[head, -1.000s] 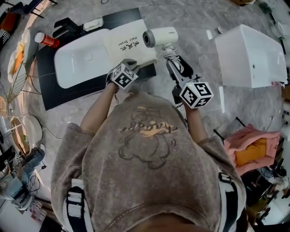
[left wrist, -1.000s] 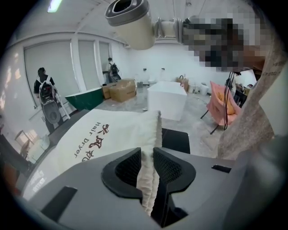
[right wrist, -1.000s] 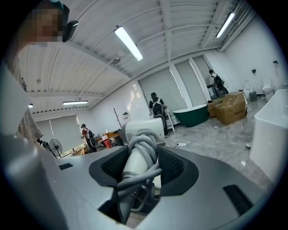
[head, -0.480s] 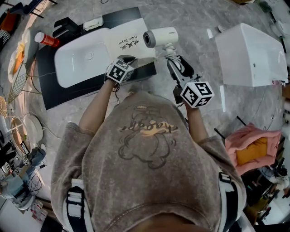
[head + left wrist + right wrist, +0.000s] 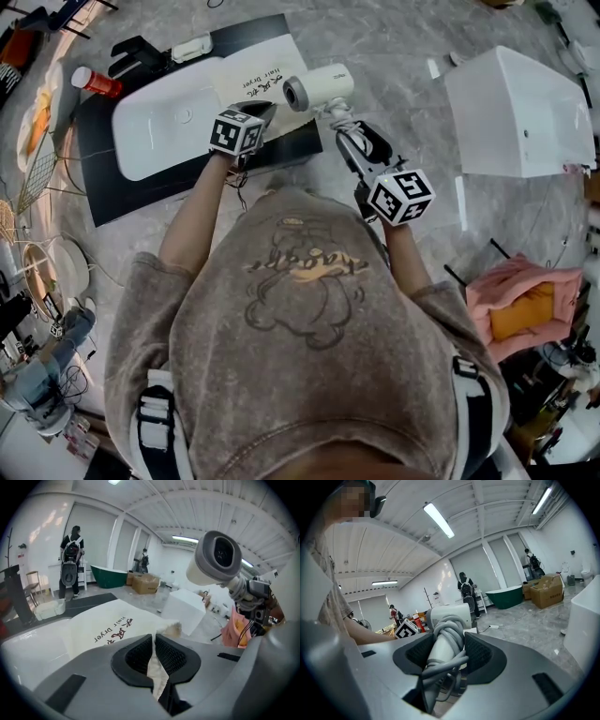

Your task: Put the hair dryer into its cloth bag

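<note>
Left gripper view: our left tool [image 5: 153, 641], jaws just closing, pinches the limp cloth bag [image 5: 105, 620]; right tool [image 5: 446, 645] clamps the rigid hair dryer [image 5: 450, 616] by its handle.

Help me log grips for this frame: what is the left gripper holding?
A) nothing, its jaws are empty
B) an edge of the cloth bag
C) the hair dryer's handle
B: the left gripper, whose jaws have just been closing, pinches a fold of the cloth bag between its pads, while the hair dryer sits in the right gripper.
</note>
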Tool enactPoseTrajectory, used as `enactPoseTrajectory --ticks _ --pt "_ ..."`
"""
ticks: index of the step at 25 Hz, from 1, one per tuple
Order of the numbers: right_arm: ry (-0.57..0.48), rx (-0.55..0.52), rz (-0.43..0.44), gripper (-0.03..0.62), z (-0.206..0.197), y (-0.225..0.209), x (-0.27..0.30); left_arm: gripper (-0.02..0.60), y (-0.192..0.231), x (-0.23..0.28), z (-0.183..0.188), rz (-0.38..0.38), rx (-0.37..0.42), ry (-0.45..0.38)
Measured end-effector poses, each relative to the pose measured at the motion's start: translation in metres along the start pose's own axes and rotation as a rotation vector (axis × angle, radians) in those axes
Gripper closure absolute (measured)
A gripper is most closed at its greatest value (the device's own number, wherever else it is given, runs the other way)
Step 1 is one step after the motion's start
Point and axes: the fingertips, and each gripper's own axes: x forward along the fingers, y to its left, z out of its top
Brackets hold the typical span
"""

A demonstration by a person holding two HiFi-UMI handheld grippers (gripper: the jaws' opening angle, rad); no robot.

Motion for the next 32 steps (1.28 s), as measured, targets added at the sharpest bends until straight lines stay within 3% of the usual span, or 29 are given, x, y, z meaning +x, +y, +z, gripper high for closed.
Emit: enactPoseTrajectory --ticks 10,32 --pt "0.063 -0.021 0.068 0.385 -0.024 0.019 0.005 0.543 0.025 -0.012 0.029 -0.025 -0.167 -0.089" --pt "0.250 -0.058 0.117 0.385 -0.108 0.017 0.024 0.543 0.002 -0.023 0.052 -0.132 -0.221 -0.058"
